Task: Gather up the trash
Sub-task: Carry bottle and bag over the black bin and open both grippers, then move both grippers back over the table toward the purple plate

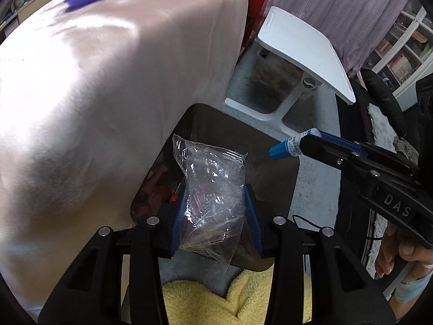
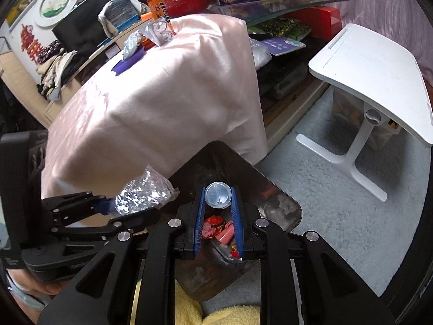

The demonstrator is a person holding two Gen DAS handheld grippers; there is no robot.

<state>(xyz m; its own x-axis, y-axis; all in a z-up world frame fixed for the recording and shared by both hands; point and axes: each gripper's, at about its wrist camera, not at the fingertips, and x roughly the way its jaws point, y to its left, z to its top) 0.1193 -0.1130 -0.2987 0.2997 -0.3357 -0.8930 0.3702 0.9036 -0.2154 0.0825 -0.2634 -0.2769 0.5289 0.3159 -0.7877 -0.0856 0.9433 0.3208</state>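
You have both loads over the trash bin, which sits on the floor just beside the cloth-draped table, so a release should drop each straight in. Your left tongs pinch a crumpled clear plastic bag above the bin's mouth. Your right tongs are pressed on a small blue-capped tube, also above the bin. More wrappers wait in the purple dish on the table, well away from the bin.
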